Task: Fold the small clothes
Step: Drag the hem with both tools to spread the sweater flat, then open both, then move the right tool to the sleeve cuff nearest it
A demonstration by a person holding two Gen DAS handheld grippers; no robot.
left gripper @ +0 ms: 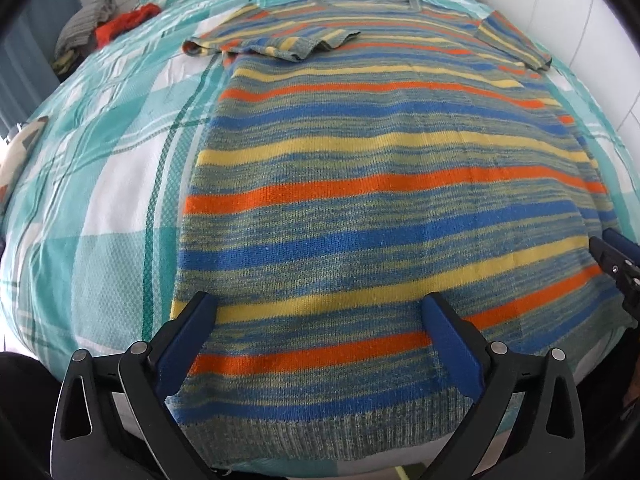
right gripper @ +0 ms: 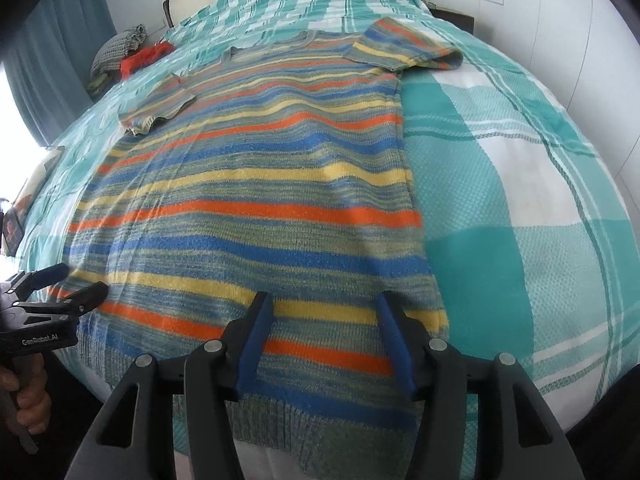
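A striped knit short-sleeved sweater (left gripper: 384,184), orange, blue, yellow and grey-green, lies flat on the bed with its ribbed hem nearest me; it also shows in the right wrist view (right gripper: 264,208). Its left sleeve (left gripper: 276,46) is folded inward over the chest. The right sleeve (right gripper: 404,46) lies spread out. My left gripper (left gripper: 320,304) is open just above the hem's left part, holding nothing. My right gripper (right gripper: 324,300) is open above the hem's right part, holding nothing. Each gripper shows in the other's view: the right gripper (left gripper: 616,264), the left gripper (right gripper: 76,284).
The bed has a teal and white checked cover (right gripper: 512,208). A grey knit garment (left gripper: 86,28) and a red garment (left gripper: 128,20) lie in a heap at the far left of the bed. A white wall runs along the right side.
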